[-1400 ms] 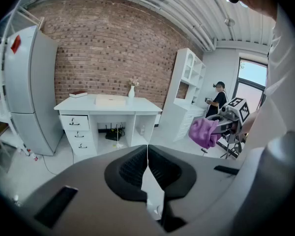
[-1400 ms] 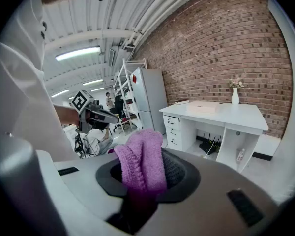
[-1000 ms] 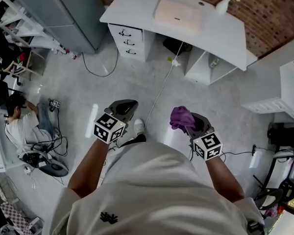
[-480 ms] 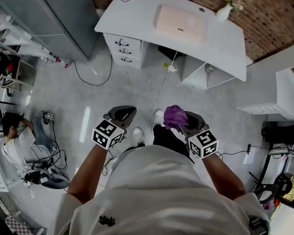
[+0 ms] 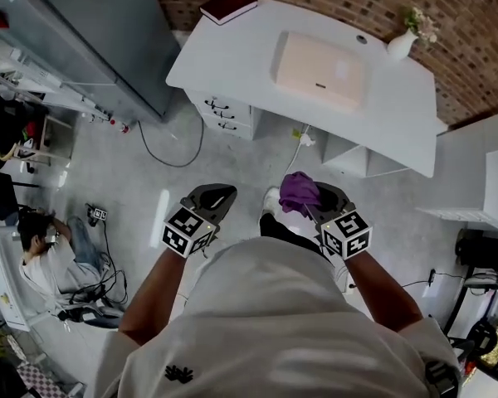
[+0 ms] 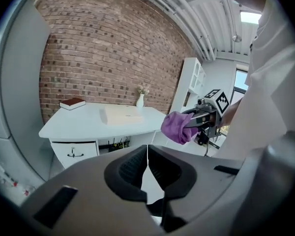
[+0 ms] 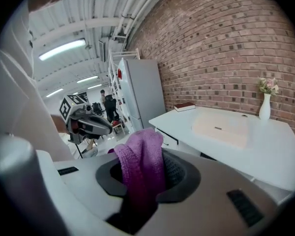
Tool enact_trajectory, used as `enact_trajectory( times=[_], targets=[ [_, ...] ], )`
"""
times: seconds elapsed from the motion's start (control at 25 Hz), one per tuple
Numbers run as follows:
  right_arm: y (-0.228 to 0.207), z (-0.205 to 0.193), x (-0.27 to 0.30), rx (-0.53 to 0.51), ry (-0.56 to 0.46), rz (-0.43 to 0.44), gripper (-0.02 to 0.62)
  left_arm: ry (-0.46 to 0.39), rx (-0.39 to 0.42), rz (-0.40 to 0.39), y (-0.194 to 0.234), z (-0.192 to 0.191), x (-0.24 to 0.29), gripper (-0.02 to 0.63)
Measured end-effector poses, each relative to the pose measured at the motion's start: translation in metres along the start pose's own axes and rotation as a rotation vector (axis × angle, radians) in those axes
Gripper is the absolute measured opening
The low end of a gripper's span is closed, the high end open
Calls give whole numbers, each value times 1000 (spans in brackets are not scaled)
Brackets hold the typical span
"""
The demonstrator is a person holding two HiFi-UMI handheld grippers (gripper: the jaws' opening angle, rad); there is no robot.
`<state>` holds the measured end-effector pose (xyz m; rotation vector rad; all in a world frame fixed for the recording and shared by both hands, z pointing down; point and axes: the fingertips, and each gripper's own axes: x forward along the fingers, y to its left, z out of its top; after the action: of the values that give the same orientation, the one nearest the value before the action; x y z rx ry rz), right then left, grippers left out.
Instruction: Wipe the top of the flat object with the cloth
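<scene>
A flat pale pink object [image 5: 321, 69] [image 6: 122, 115] [image 7: 221, 127] lies on the white desk [image 5: 232, 56], some way ahead of both grippers. My right gripper [image 5: 309, 198] is shut on a purple cloth [image 5: 299, 193] [image 7: 142, 163] that bunches up out of its jaws; the cloth [image 6: 179, 127] also shows in the left gripper view. My left gripper [image 5: 214, 196] [image 6: 147, 154] is shut with nothing between its jaws. Both grippers are held over the floor, short of the desk.
A dark red book [image 5: 229, 5] lies at the desk's left end and a white vase with flowers [image 5: 402, 40] at its right. Drawers [image 5: 222, 114] sit under the desk. A grey cabinet [image 5: 91, 31] stands left. Cables [image 5: 170, 160] cross the floor. A person [image 5: 46, 243] sits at left.
The view has moved forward toward the desk, which now sits closer and lower in the head view. Both grippers keep their hold and stay side by side.
</scene>
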<state>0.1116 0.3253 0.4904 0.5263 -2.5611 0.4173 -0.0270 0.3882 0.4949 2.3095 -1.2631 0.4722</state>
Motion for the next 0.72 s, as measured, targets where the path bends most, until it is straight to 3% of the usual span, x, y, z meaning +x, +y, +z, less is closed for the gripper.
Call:
enact_trajectory(
  times=[0.16,0.28,0.52,0.72],
  targets=[
    [-51,47,29,-33,-40,21,118,26,33,19,49,45,39,26],
    [-95,61,43,-49,-48,7,118,10,58,26,77,79,77,26],
    [-156,75,69,25,-47,-42,118,28,115,-6,120,130,140,26],
    [-197,94,101,61,-42,-112,118,47,133,-47,181,161,189,25]
  ],
)
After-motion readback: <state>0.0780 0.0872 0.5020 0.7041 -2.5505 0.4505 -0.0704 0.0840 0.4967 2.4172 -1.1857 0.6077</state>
